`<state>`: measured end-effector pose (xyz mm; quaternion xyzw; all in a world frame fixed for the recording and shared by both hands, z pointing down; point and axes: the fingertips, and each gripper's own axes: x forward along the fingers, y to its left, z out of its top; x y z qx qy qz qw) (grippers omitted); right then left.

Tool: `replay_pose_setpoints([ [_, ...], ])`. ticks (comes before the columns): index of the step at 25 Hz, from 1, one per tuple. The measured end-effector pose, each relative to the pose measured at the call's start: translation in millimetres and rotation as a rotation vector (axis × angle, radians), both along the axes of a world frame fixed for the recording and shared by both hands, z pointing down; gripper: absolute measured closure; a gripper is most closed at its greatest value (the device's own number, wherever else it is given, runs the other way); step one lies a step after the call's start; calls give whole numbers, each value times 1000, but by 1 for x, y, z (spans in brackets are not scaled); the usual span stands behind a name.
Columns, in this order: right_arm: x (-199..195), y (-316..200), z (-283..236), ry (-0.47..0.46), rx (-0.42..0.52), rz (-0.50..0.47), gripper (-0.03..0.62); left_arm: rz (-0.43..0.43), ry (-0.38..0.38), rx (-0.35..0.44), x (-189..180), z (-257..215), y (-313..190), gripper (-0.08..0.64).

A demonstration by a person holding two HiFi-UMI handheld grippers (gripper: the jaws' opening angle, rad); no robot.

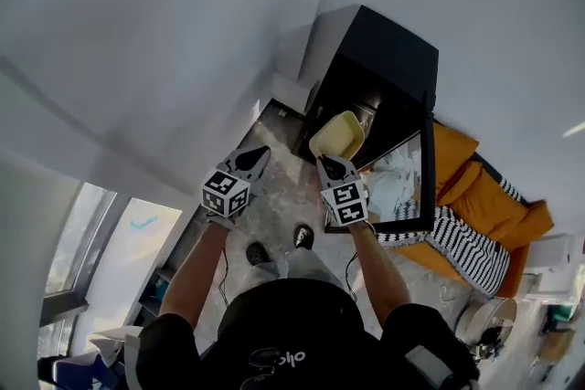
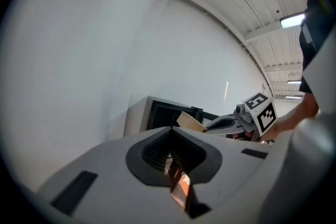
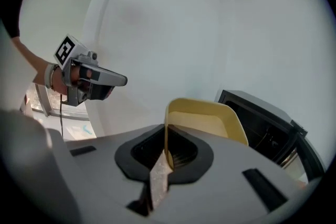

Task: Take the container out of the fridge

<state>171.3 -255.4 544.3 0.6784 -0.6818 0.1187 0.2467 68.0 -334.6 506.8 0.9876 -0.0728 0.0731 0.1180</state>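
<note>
The person is holding the left gripper (image 1: 245, 167) out over the speckled floor (image 1: 279, 215), at about 9 o'clock from the other tool. In the left gripper view its jaws are pressing together with nothing between them, and it is pointing toward 1 o'clock.

The right gripper (image 1: 334, 171) is reaching toward 12 o'clock. In the right gripper view its jaws are clamping one thin wall of the container (image 1: 337, 134), which is standing up on edge from them. The container is a pale yellow, shallow, square dish with rounded corners. It is tilting so that its hollow faces the person, and it looks empty. It is hanging in the air outside the fridge (image 1: 384, 68), near the open front, with the dark interior lying at about 1 o'clock from it.

The fridge is a small black cabinet sitting against the white wall. Its door (image 1: 428, 169) is swinging wide open toward 4 o'clock of the container. Beyond the door, at 3 to 4 o'clock, an orange cushion (image 1: 489, 196) is lying with a black-and-white striped cloth (image 1: 466, 242) touching its near edge.
</note>
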Motion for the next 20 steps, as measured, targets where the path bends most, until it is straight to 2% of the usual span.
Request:
replay_pose_setpoints([
  [7, -12, 13, -14, -7, 20, 22, 569, -6, 34, -9, -15, -13, 7, 553],
  [12, -21, 25, -20, -41, 38, 27, 569, -40, 26, 10, -26, -19, 15, 552],
  [17, -26, 36, -31, -42, 70, -7, 569, -104, 12, 28, -41, -28, 31, 552],
  [20, -28, 48, -40, -48, 83, -52, 569, -172, 5, 23, -52, -32, 43, 552],
])
